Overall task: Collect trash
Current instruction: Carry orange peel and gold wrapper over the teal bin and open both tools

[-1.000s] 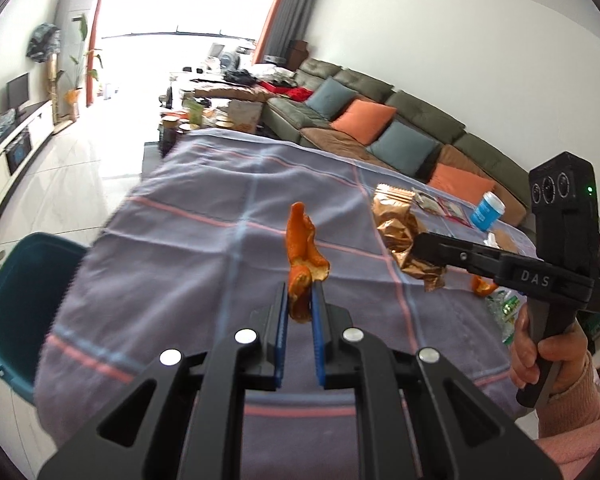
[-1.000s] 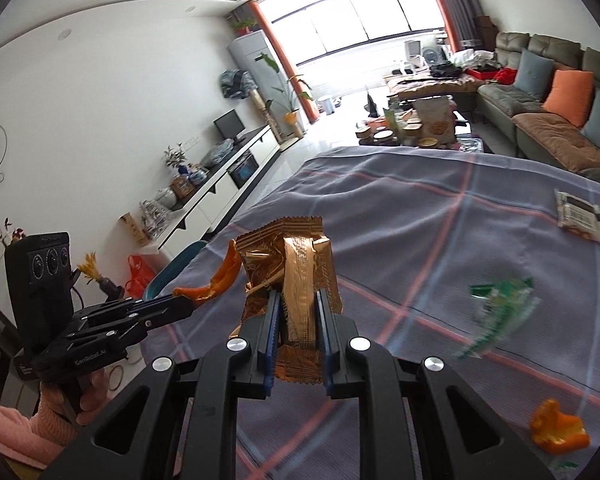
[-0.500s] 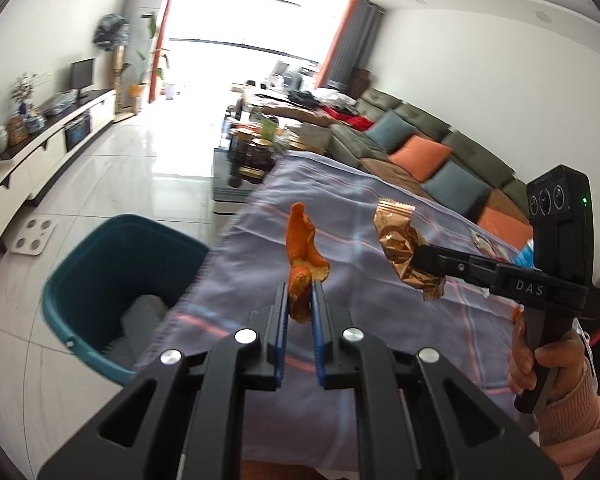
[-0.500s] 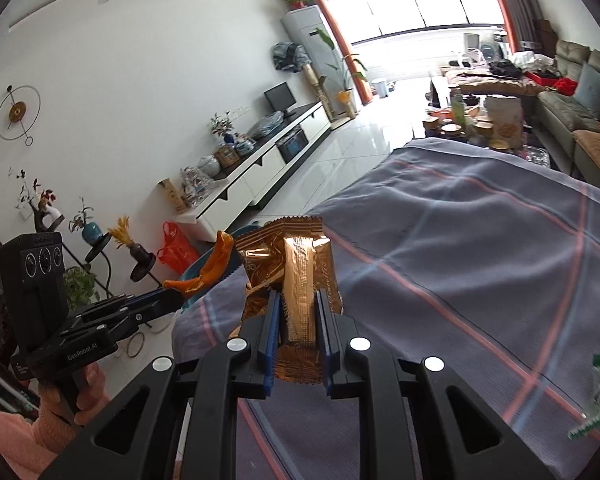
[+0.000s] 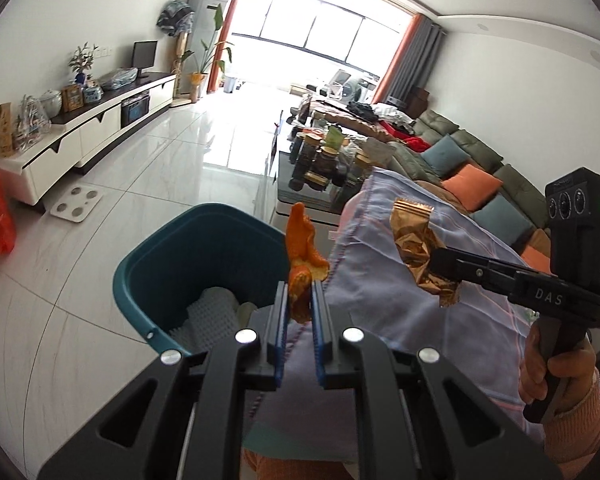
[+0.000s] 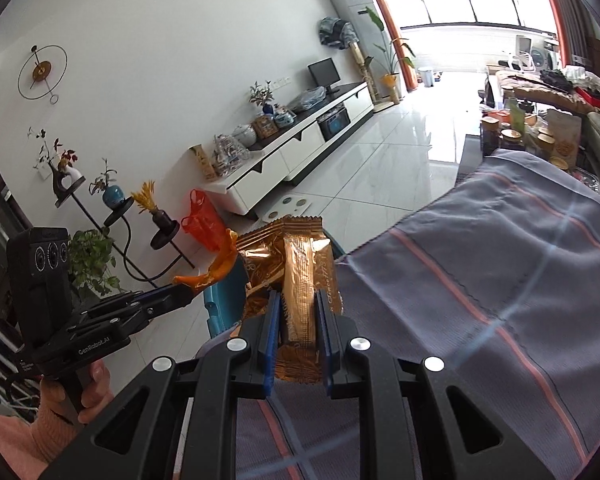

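Overhanging bin rim (image 5: 204, 220): clamped peel (image 5: 300, 256).

Left wrist view: looks forward along my left fingers (image 5: 284, 322), close over the teal bin (image 5: 156, 264) at the counter (image 5: 400, 280) edge, facing the window end of the room.
Right wrist view: looks along my right fingers (image 6: 270, 336), above the cloth-covered counter (image 6: 500, 280), facing leftward to the TV cabinet (image 6: 300, 152).
Shared: counter edge, bin, cabinet, floor; each view catches the other gripper.
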